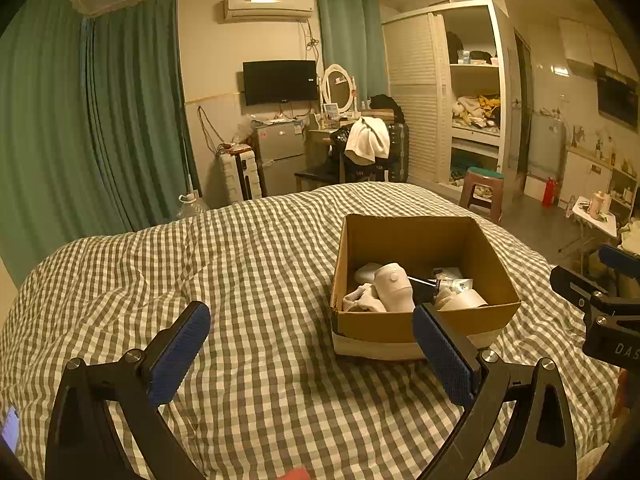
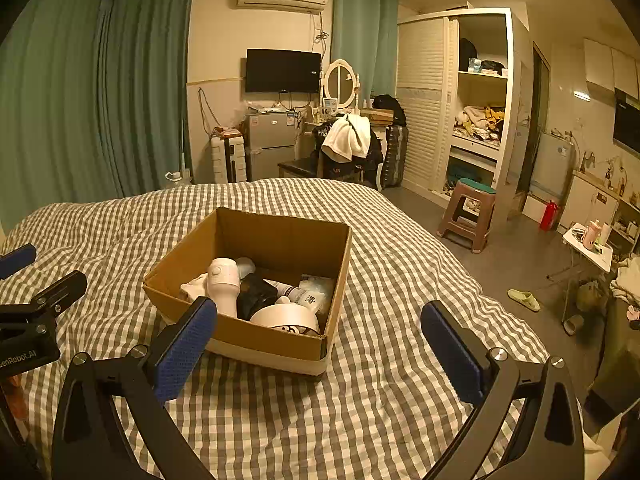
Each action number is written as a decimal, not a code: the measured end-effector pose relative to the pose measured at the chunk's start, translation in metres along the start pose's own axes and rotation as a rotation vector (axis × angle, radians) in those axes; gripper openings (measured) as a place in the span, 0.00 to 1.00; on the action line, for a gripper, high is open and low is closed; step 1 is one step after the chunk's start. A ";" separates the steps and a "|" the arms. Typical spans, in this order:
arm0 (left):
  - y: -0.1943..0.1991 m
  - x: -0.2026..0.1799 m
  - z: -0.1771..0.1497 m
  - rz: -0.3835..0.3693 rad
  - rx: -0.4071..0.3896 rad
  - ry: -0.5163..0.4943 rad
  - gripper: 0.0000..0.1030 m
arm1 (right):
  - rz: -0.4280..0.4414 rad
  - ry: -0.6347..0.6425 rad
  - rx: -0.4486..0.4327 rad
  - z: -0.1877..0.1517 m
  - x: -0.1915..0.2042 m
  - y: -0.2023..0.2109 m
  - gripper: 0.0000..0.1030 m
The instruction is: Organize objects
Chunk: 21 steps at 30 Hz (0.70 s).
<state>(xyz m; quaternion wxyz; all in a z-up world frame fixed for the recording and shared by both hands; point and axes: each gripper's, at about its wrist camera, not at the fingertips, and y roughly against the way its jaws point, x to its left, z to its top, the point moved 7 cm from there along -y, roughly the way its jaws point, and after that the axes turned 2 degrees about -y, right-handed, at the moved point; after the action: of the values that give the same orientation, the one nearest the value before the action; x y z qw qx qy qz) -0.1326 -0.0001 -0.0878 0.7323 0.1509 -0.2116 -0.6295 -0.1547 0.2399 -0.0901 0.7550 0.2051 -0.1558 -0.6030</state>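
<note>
An open cardboard box (image 1: 424,324) (image 2: 240,332) sits on a checked bedspread (image 1: 260,272) (image 2: 380,360). Inside lie a white handheld device (image 1: 394,286) (image 2: 222,284), a white sock (image 1: 362,300), a black item (image 2: 256,294), a white roll (image 2: 288,316) and a plastic packet (image 2: 316,288). My left gripper (image 1: 312,354) is open and empty, near the box's front left. My right gripper (image 2: 320,354) is open and empty, in front of the box. Each gripper shows at the edge of the other's view.
Beyond the bed stand a small fridge (image 1: 280,156), a white suitcase (image 1: 240,176), a chair with a white towel (image 1: 368,140), a wardrobe (image 1: 472,92) and a plastic stool (image 2: 466,216). A slipper (image 2: 524,300) lies on the floor at right.
</note>
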 end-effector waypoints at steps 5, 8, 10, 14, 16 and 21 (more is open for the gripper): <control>0.001 -0.002 0.000 0.000 -0.004 -0.015 1.00 | 0.002 0.003 0.001 -0.001 0.002 -0.002 0.99; 0.001 -0.002 -0.001 -0.002 0.000 -0.015 1.00 | 0.003 0.002 0.001 -0.001 0.003 -0.002 0.99; 0.000 -0.001 -0.001 -0.003 0.003 -0.012 1.00 | 0.003 0.003 0.001 -0.001 0.003 -0.002 0.99; 0.000 -0.001 -0.001 -0.003 0.003 -0.010 1.00 | 0.003 0.002 0.001 -0.001 0.003 -0.002 0.99; 0.000 0.000 -0.001 0.000 0.003 -0.010 1.00 | 0.003 0.003 0.002 -0.002 0.003 -0.003 0.99; -0.002 -0.001 -0.003 -0.001 0.009 -0.004 1.00 | 0.004 0.005 0.003 -0.002 0.004 -0.003 0.99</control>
<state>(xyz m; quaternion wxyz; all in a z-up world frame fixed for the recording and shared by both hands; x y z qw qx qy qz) -0.1327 0.0009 -0.0911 0.7309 0.1530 -0.2156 -0.6292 -0.1555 0.2355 -0.0940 0.7563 0.2077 -0.1552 -0.6006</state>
